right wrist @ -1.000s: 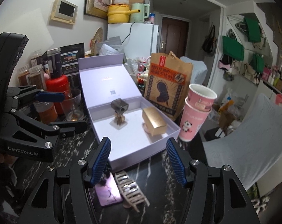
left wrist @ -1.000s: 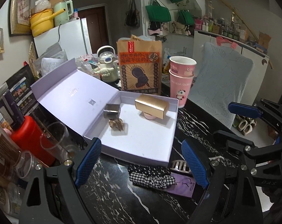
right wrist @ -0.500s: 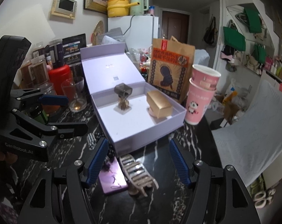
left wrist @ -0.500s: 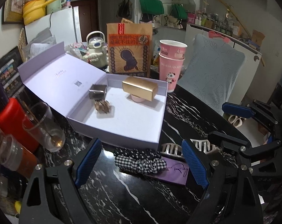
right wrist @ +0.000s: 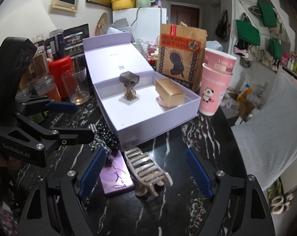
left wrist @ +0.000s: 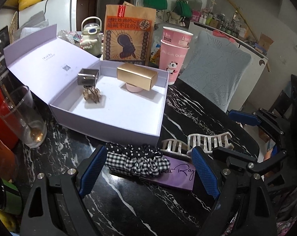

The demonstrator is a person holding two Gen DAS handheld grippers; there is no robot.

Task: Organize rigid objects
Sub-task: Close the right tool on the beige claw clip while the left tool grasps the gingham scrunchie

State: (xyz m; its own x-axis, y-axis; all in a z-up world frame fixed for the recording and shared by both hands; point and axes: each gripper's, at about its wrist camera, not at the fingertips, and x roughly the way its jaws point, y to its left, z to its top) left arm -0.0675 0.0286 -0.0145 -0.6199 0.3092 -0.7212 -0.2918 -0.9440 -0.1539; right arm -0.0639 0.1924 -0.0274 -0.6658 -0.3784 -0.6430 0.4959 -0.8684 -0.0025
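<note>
An open lilac box (left wrist: 109, 125) (right wrist: 148, 125) holds a gold carton (left wrist: 136, 76) (right wrist: 169, 93), a small grey box (left wrist: 87, 76) and a brown hair clip (left wrist: 92, 96). In front of it on the black marble table lie checked and dotted scrunchies (left wrist: 136, 161) (right wrist: 103, 135), a purple card (left wrist: 178, 175) (right wrist: 117, 177) and a pearl claw clip (left wrist: 207, 140) (right wrist: 146, 169). My left gripper (left wrist: 148, 169) (right wrist: 73, 120) is open, its fingers either side of the scrunchies. My right gripper (right wrist: 146, 172) (left wrist: 238, 137) has its jaws opening, with the claw clip between them, untouched.
A drinking glass (left wrist: 22, 118) and a red canister (right wrist: 60, 74) stand left of the box. Behind it are a brown paper bag (left wrist: 128, 33) and stacked pink cups (left wrist: 175, 53). A chair with a pale blue cover (left wrist: 213, 68) stands at the table's right edge.
Both grippers have sunk toward the table in front of the box. The right gripper's jaws have spread wider. The scrunchies and claw clip now lie between the fingers.
</note>
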